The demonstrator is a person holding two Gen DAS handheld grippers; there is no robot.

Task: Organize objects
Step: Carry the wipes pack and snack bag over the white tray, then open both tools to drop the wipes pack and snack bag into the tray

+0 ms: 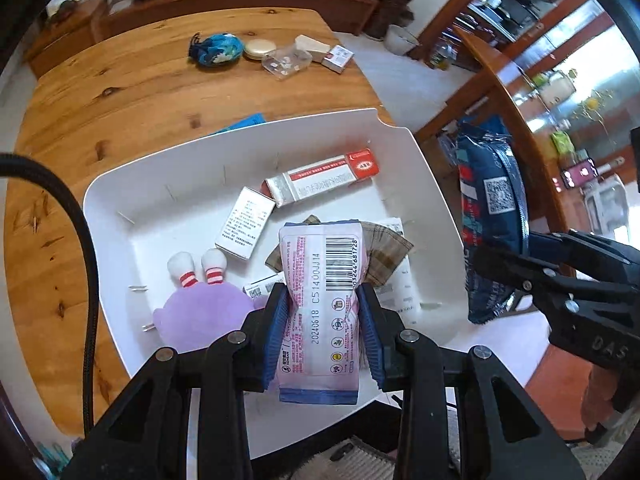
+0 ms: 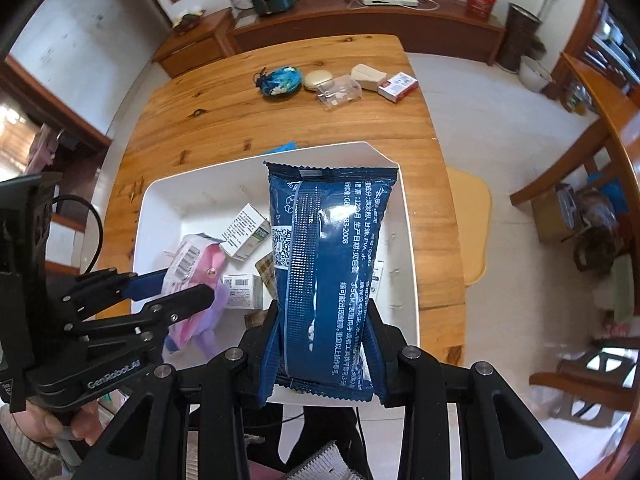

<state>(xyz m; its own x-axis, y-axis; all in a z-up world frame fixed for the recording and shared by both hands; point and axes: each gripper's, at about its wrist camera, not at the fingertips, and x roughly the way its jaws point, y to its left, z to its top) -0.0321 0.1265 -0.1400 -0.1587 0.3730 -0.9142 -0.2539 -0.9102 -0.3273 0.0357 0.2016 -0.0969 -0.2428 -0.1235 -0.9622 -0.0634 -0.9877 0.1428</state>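
the left gripper [image 1: 323,312] has its jaws clamped on a pink and white packet [image 1: 320,304], squeezing its middle between the blue pads [image 1: 280,320] while the packet stands upright over the near part of a white tray [image 1: 132,184]. the right gripper [image 2: 322,344] has its jaws clamped on a dark blue packet [image 2: 324,264], also held upright, above the right half of the same tray; in the left wrist view this blue packet [image 1: 488,216] hangs just past the tray's right rim. the tray sits on the near end of a wooden bench [image 1: 120,92] and already holds several things: a red and white carton [image 1: 320,178] toward the far right, a small white box [image 1: 244,228] near the middle, a purple plush toy [image 1: 200,308] with striped legs at the near left, another small printed box [image 2: 242,292] beside it, and a brown patterned bundle [image 1: 388,256] partly hidden behind the pink packet. at the far end of the bench, well apart from the tray, lie a blue pouch [image 1: 218,50], a round cream case [image 1: 260,49], a clear plastic box [image 1: 286,62], a cream wedge-shaped box [image 1: 314,46] and a red and white small box [image 1: 338,58]. a hand [image 2: 52,424] grips the left tool's handle in the right wrist view.
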